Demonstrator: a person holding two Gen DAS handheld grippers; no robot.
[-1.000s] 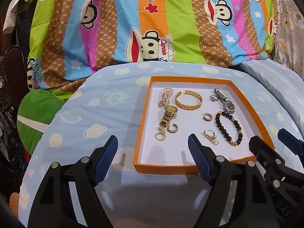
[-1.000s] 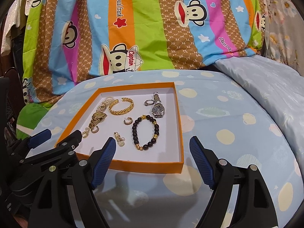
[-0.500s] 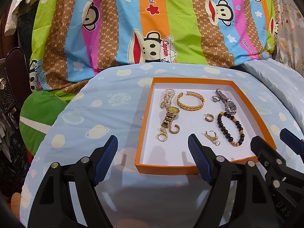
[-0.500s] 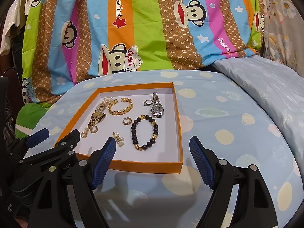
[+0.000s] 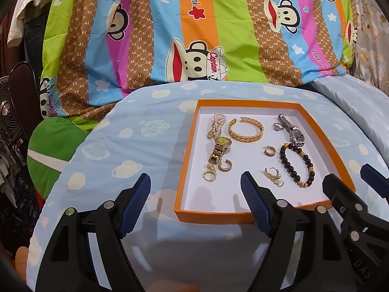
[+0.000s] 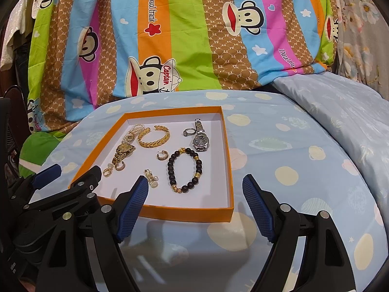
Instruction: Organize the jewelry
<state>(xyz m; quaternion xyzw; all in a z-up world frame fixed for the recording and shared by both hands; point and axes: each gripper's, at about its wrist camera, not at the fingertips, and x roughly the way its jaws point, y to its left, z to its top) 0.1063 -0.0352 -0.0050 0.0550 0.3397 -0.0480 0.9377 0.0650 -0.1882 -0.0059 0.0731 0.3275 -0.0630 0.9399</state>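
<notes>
Both grippers hung empty, jaws wide apart — the left gripper (image 5: 195, 192) and right gripper (image 6: 195, 192) at six o'clock of the orange tray (image 6: 192, 215). Jewelry lay inside; the beaded bracelet (image 6: 185, 170) at twelve o'clock of the right gripper looked easiest — I'd pinch across one strand, low and square.

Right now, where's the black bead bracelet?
The black bead bracelet lies flat in the orange tray, in its right half as the right wrist view shows it, just in front of the silver watch and right of the small hoop earring.
</notes>
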